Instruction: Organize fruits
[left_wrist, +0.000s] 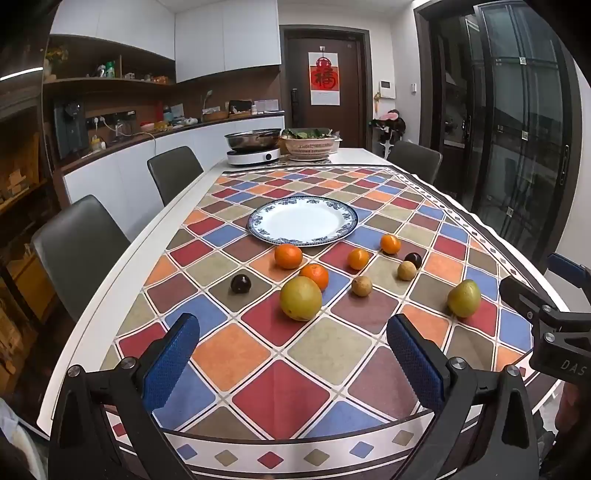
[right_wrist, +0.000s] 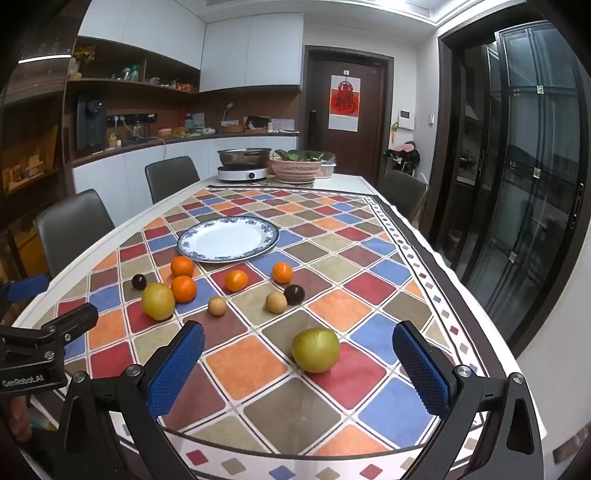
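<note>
The fruits lie loose on the checked tablecloth (left_wrist: 280, 391), and the plate (left_wrist: 258, 218) behind them has nothing on it. So the job looks like it is just starting.

The right gripper (right_wrist: 298, 365) is wide open and holds nothing. A big yellow-green fruit (right_wrist: 316, 349) sits right in front of it, between its two blue fingers (right_wrist: 177, 365), a little ahead of the tips. Nothing touches it yet. This fruit is roundish, so it has no long side to line up with. It lies apart from the other fruits, so there is room on both sides for the fingers.

The left gripper (left_wrist: 293, 363) is wide open too and holds nothing. Another big yellow-green fruit (left_wrist: 300, 298) sits straight ahead of it, a bit farther off. An orange (left_wrist: 314, 276) touches or almost touches that fruit at the back, so a push could make the orange roll.

The right gripper is nearer to its fruit, so it will likely grab first. The plate lies ahead and to the left of that fruit, past two small tan fruits (right_wrist: 217, 305), a dark plum (right_wrist: 294, 294) and more oranges (right_wrist: 236, 280). Lifting the fruit high over them looks safest. The right table edge (right_wrist: 476, 306) is fairly near that fruit, so a knock that way could send it off.
</note>
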